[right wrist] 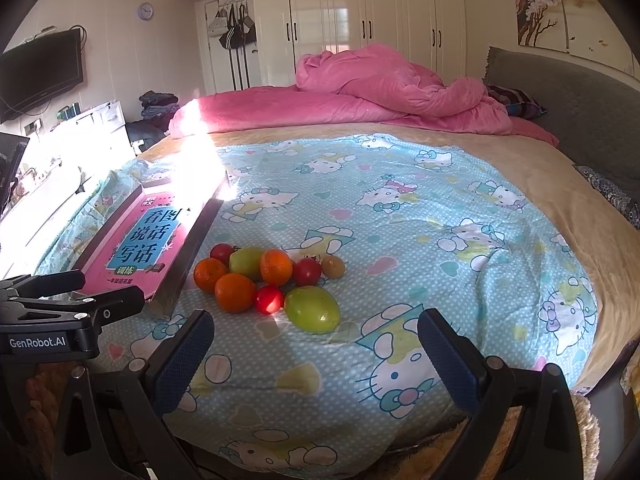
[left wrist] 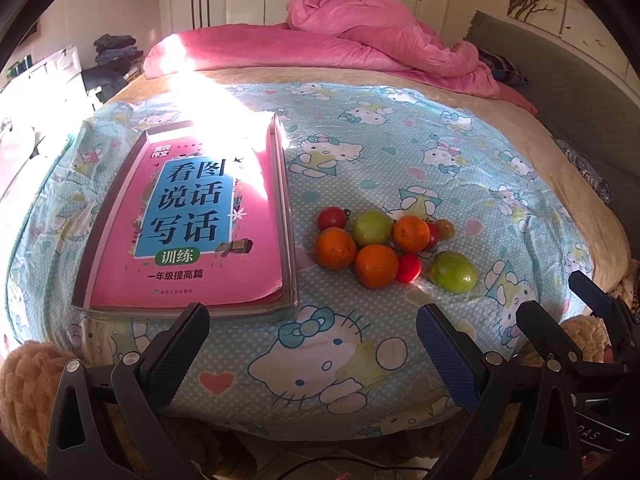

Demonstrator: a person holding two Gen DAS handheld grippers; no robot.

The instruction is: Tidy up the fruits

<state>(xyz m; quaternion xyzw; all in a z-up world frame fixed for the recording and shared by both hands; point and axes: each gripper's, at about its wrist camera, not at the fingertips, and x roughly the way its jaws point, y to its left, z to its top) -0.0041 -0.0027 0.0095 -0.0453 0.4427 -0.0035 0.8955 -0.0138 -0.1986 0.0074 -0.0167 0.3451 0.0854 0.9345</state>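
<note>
I'm holding both tools at the near edge of the bed, nothing picked up. My left gripper (left wrist: pixel 312 332) is spread wide and empty; my right gripper (right wrist: pixel 316 340) is spread wide and empty too, with the near large green lemon-shaped fruit (right wrist: pixel 312 309) just beyond its fingers. On the left tool's black body, seen from the right wrist, I'm reading "GenRobot.AI" (right wrist: pixel 37 342).

I'm judging the task as not started: the loose pile of fruits (left wrist: pixel 384 246) is sitting bunched together on the light-blue cartoon-cat bedsheet (left wrist: pixel 360 152), three oranges, red tomatoes, two green fruits and one small brownish fruit, all touching or nearly so. Everything is left to sort.

Just left of the pile, a shallow grey cardboard tray (left wrist: pixel 289 240) is holding a pink paperback book (left wrist: pixel 192 216). I'm reading its cover as "看图说话写话", "训练", "一年级提高篇". Likely the fruits' destination, but I can't confirm.

Farther off, a crumpled pink duvet (left wrist: pixel 360 36) is lying across the bed.
</note>
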